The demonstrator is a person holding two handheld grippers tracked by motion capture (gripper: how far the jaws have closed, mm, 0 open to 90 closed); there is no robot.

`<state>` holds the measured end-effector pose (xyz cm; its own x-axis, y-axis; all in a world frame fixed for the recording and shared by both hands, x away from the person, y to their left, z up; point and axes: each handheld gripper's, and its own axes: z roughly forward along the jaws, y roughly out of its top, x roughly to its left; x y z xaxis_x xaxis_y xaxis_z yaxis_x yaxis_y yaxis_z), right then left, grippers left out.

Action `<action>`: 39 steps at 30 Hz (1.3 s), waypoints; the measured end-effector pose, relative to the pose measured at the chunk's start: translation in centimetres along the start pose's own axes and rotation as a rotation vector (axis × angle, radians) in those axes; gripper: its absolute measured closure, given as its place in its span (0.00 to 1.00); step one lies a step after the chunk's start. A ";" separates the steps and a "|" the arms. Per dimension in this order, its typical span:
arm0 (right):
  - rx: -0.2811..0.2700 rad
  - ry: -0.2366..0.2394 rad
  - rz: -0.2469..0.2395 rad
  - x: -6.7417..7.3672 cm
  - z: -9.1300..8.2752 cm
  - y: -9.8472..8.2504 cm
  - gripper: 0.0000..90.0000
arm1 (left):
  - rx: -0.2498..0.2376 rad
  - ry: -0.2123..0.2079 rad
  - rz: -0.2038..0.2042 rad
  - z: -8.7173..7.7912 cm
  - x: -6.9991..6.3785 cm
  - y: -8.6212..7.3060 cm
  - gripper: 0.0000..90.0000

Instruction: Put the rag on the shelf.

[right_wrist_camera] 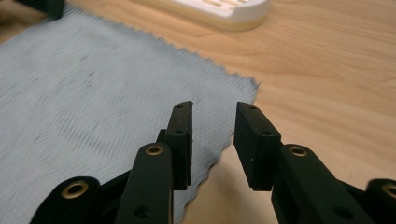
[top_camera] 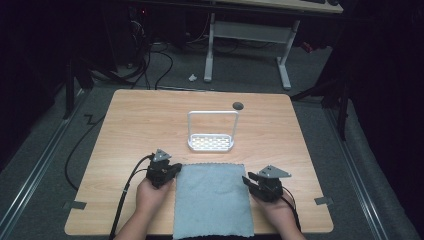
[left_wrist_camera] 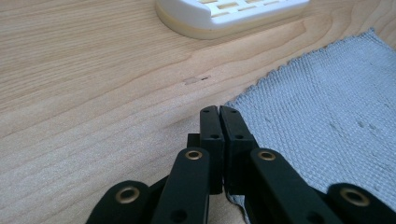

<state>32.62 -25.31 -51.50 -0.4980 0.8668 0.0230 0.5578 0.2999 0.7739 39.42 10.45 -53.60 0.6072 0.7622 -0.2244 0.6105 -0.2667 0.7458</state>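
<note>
I am looking at the cloth (top_camera: 212, 200), a pale grey-blue woven square that is lying flat and unfolded on the wood, in the lower centre of the high view, its near edge reaching the bottom of the frame. Its edges are showing a fine zigzag cut. In the left gripper view its corner is sitting lower right; in the right gripper view it is spreading across the left.
</note>
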 end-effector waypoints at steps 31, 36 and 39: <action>0.034 -0.048 -0.028 -0.7 4.3 1.9 1.00 | 0.000 -0.006 0.005 0.0 0.0 0.0 0.99; -0.038 -0.018 0.013 -0.8 3.0 2.0 0.99 | -0.049 -0.036 0.009 -0.7 0.1 -0.2 0.99; -0.059 -0.012 0.011 -0.5 2.5 1.7 1.00 | -0.085 -0.045 0.000 -1.2 0.1 -0.1 0.99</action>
<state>35.51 -24.25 -51.78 -0.4836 0.8749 0.0245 0.5231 0.2665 0.8095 38.86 11.28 -52.95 0.6308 0.7342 -0.2510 0.5663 -0.2145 0.7958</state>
